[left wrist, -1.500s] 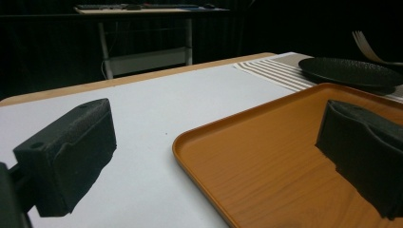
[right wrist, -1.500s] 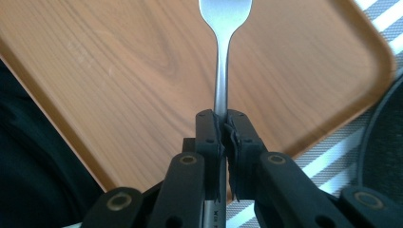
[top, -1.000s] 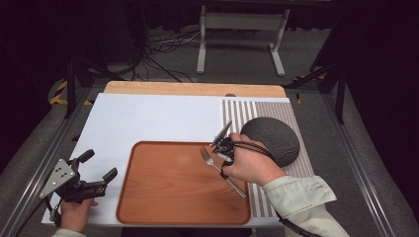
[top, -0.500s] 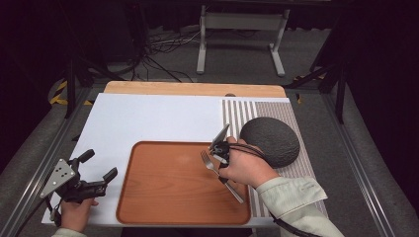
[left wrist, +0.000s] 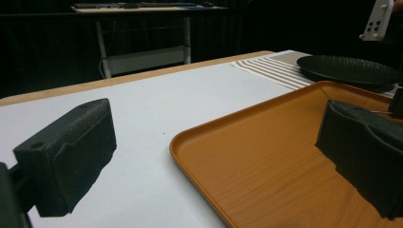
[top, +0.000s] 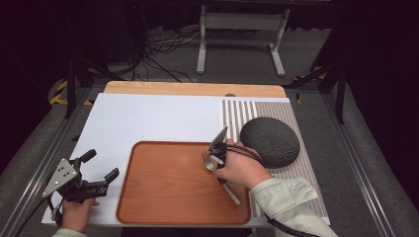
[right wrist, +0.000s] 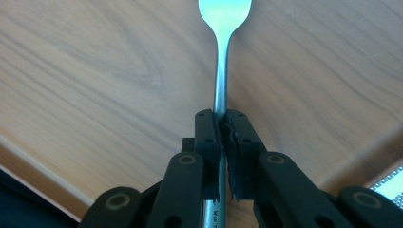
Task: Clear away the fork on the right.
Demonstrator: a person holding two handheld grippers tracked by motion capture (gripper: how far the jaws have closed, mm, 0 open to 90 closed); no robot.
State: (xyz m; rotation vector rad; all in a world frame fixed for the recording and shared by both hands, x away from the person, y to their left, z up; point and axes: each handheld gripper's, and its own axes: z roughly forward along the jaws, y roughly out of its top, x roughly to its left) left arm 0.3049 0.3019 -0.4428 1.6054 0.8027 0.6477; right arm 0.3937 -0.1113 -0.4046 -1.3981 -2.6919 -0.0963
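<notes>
Right tool (top: 215, 157) sits over the right part of the wooden tray (top: 163, 197), jaws closed tight on the neck of a metal fork (top: 221, 176). In the right gripper view the pads (right wrist: 206, 137) pinch the fork (right wrist: 221, 71) handle from both sides, tines end pointing away over the tray's wood-grain surface (right wrist: 95, 71); tine tips cut off by the frame edge. In the high view the fork lies diagonal, tines toward the tray's middle-top, handle end running down-right near the tray's right rim, partly hidden under the right hand (top: 240, 170). Can't tell if the fork touches the tray or is lifted a bit.

Left tool (top: 91, 170) is at the desk's front-left corner, just left of the tray, held by the left hand (top: 76, 215). Jaws wide apart, nothing between them. In the left gripper view one pad (left wrist: 71, 156) is over the white desk surface (left wrist: 157, 95), the other pad (left wrist: 366, 152) over the tray (left wrist: 266, 161).

Dark round plate (top: 270, 141) rests on the striped mat (top: 237, 114), right of the tray, close behind the right hand. The plate (left wrist: 349, 70) & striped mat (left wrist: 271, 69) show far off in the left gripper view too.
</notes>
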